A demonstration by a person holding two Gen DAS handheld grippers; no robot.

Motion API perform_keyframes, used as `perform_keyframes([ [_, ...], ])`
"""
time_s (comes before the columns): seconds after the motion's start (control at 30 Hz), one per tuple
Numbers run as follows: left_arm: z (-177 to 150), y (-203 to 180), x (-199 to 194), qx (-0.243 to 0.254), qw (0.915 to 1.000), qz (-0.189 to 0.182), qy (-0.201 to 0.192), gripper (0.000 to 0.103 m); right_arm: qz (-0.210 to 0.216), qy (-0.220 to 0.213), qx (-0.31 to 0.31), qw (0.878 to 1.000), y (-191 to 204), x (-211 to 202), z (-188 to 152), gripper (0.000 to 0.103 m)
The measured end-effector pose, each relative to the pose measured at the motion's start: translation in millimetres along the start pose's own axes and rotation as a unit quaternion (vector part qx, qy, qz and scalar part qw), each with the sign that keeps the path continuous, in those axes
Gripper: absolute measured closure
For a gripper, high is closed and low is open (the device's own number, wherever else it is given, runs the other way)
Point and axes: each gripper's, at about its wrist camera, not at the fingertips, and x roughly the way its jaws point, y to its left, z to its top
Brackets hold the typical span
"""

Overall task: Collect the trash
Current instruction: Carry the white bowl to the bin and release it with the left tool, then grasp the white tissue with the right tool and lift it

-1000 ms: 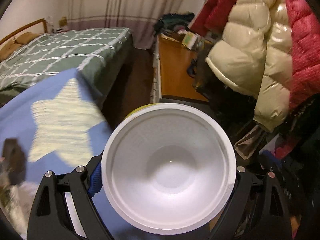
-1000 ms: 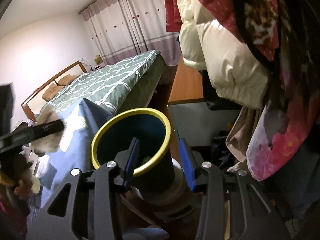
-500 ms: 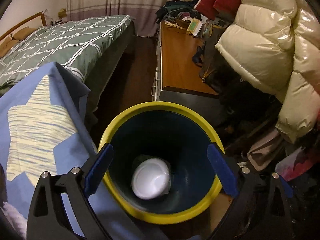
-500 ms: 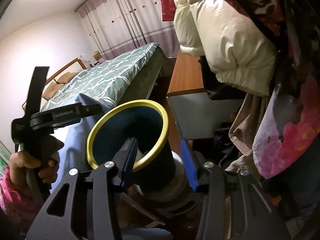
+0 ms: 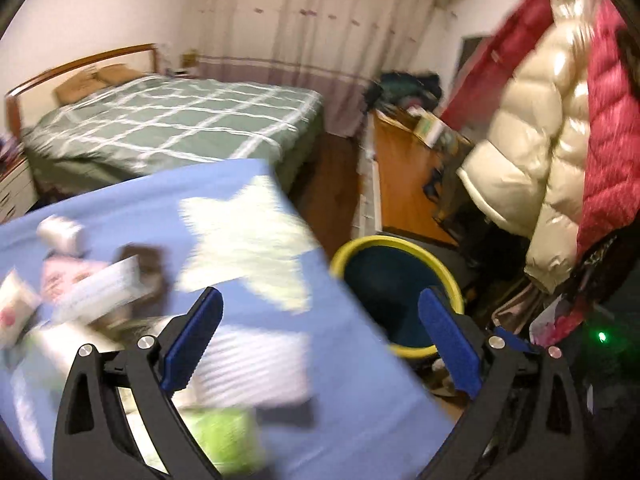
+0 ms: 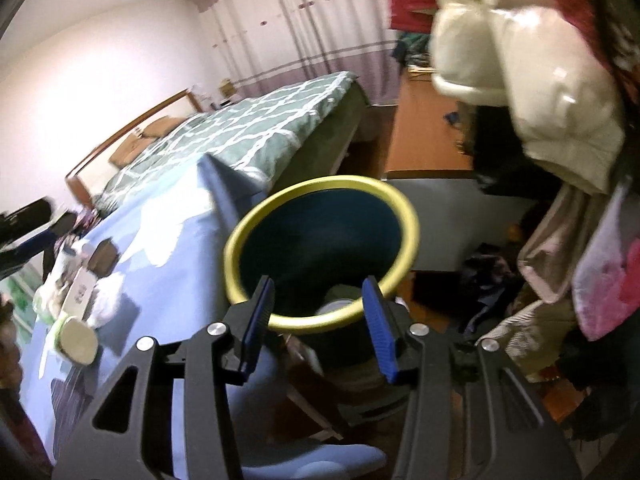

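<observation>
Our left gripper point(image 5: 320, 338) hangs wide apart and empty over the blue star cloth point(image 5: 328, 392); our right gripper point(image 6: 318, 322) stands narrower, its jaws straddling the near rim of the yellow-rimmed bin point(image 6: 244, 236), though we cannot tell whether they press on it. The trash point(image 5: 80, 280) lies in a blurred heap on the cloth, left of the left gripper; we judge it mostly paper, wrappers and a paper cup point(image 6: 76, 336), so light, soft and easily crushed; we would take each piece across its middle or a stiff edge. The bin sits just off the cloth's edge, close by; hanging coats point(image 6: 520, 92) crowd the right, so we would keep moves low and short.
</observation>
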Motion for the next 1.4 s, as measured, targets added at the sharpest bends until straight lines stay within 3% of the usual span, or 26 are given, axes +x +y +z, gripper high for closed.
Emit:
perform_keyframes([
  [0.13, -25.1, 60.4, -56.5, -0.042, 0.9969, 0.059, -0.030, 0.005, 0.025, 0.005, -0.034, 0.999, 41.8, 1.1, -2.1, 0.058],
  [0.23, -51.1, 104.8, -98.6, -0.080, 0.9877, 0.121, -0.058, 0.005, 0.052, 0.012, -0.063, 0.997, 78.7, 3.2, -5.1, 0.058],
  [0.3, -64.3, 125.6, -116.2, -0.096, 0.9832, 0.141, -0.064, 0.005, 0.068, 0.018, -0.085, 0.994, 104.6, 6.6, -7.1, 0.058],
  [0.37, -79.6, 147.7, -134.7, -0.117, 0.9782, 0.156, -0.071, 0.005, 0.086, 0.021, -0.104, 0.991, 130.6, 9.9, -7.7, 0.049],
  [0.53, -110.8, 185.2, -164.7, -0.144, 0.9669, 0.194, -0.082, 0.005, 0.136, 0.019, -0.148, 0.979, 203.3, 18.0, -5.9, 0.049],
  [0.73, -128.7, 208.5, -181.6, -0.168, 0.9596, 0.208, -0.088, 0.005, 0.200, 0.048, -0.188, 0.960, 279.0, 36.9, -4.6, 0.049],
  [0.83, -130.8, 216.8, -186.1, -0.177, 0.9577, 0.207, -0.094, 0.005, 0.208, 0.056, -0.225, 0.950, 312.9, 43.0, -15.4, 0.049],
  [0.93, -131.7, 215.4, -186.7, -0.176, 0.9578, 0.206, -0.095, 0.005, 0.189, 0.057, -0.254, 0.947, 336.7, 54.0, -25.0, 0.049],
  [1.0, -131.4, 215.3, -184.8, -0.176, 0.9583, 0.205, -0.093, 0.005, 0.165, 0.062, -0.269, 0.947, 348.3, 64.9, -26.8, 0.040],
  [1.13, -131.2, 215.7, -181.4, -0.178, 0.9592, 0.201, -0.088, 0.005, 0.176, 0.087, -0.256, 0.947, 354.7, 83.6, -28.8, 0.039],
  [1.2, -131.6, 216.1, -178.1, -0.180, 0.9597, 0.198, -0.086, 0.005, 0.196, 0.106, -0.240, 0.945, 353.9, 90.1, -29.0, 0.055],
  [1.27, -132.7, 216.0, -175.8, -0.181, 0.9602, 0.197, -0.082, 0.005, 0.206, 0.122, -0.231, 0.943, 351.0, 95.5, -28.0, 0.084],
  [1.3, -133.1, 216.3, -174.3, -0.181, 0.9603, 0.196, -0.080, 0.005, 0.213, 0.127, -0.227, 0.942, 348.8, 95.7, -27.8, 0.092],
  [1.4, -133.4, 216.8, -169.7, -0.183, 0.9607, 0.194, -0.076, 0.005, 0.230, 0.118, -0.217, 0.941, 342.9, 86.7, -23.8, 0.097],
])
